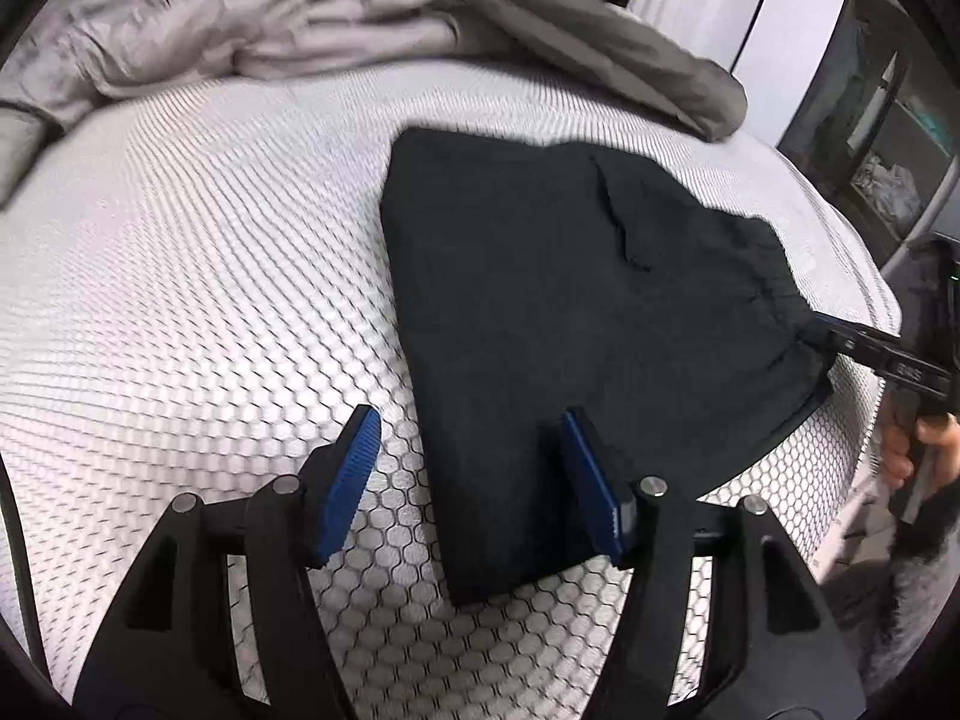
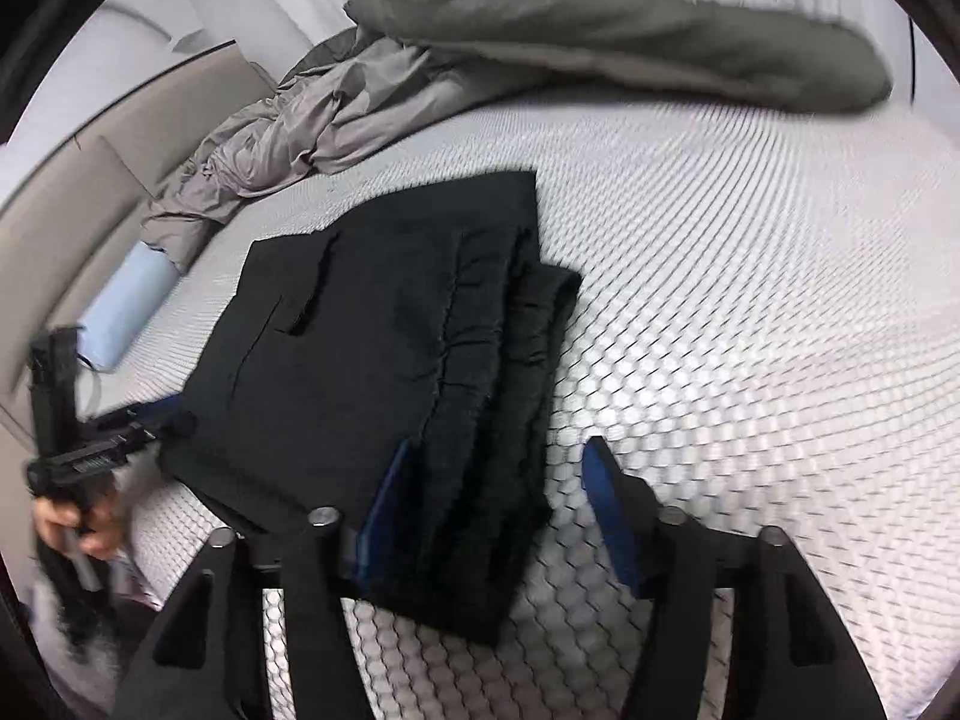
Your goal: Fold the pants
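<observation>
The folded black fabric pants [image 1: 576,300] are laid on the white honeycomb-quilted mattress [image 1: 180,276], the long axis running from near to far. In the left wrist view, the near corner of the bundle lies between the blue pads of the left gripper [image 1: 471,480], whose jaws are spread wide without pressing. In the right wrist view, the stacked folded edges are straddled by the right gripper [image 2: 498,516], likewise wide and holding nothing. Folding is judged nearly complete.
</observation>
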The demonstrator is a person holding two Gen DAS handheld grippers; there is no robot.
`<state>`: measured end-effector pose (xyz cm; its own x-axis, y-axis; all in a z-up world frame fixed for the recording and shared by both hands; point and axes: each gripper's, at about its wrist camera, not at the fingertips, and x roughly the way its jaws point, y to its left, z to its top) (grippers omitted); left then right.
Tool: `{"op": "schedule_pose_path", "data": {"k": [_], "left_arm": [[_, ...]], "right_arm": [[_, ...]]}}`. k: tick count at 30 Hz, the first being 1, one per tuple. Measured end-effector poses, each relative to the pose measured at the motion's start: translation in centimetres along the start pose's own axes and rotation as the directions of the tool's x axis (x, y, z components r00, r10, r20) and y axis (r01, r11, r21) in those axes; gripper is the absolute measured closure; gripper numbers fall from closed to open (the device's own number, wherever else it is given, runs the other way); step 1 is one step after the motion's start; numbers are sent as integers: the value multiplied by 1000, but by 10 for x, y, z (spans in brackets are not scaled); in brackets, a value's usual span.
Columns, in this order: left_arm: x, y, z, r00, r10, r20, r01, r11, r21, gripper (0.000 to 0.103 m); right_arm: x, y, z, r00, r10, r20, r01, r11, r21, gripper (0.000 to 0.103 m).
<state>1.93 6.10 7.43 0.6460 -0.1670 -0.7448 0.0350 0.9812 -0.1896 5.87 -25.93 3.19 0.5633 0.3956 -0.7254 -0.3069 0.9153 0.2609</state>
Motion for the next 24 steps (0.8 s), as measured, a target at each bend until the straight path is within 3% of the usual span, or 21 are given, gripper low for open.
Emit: {"op": "schedule_pose_path", "data": {"k": [1,3,5,7,16,20,24], "left_arm": [[-8,-5,0,999,13,34,-13,1000,7,31],[-34,-11,-5,994,38,107,-41,999,22,17],[-54,-21,-16,983,44,178,-53,998,46,13],[-63,-21,-21,975,46,216,-56,998,38,1],[-111,-51,-41,941,88,328,-100,995,20,1],[-109,-54,-42,941,59,333,-66,998,9,1],[-95,-56,-36,939,64,338,-86,995,51,1]], "right_arm": [[-10,3,-2,1000,0,22,0,1000,-15,33],[-28,15,1,997,17,73,-14,999,-44,15],[-49,26,-6,986,27,165,-13,996,-89,5],[-64,33,-17,973,31,227,-2,992,-126,2],[-72,70,-27,937,80,341,-17,983,-183,0],[-69,83,-28,928,74,366,-2,981,-194,0],[-64,90,-28,926,82,370,-6,980,-200,0]]}}
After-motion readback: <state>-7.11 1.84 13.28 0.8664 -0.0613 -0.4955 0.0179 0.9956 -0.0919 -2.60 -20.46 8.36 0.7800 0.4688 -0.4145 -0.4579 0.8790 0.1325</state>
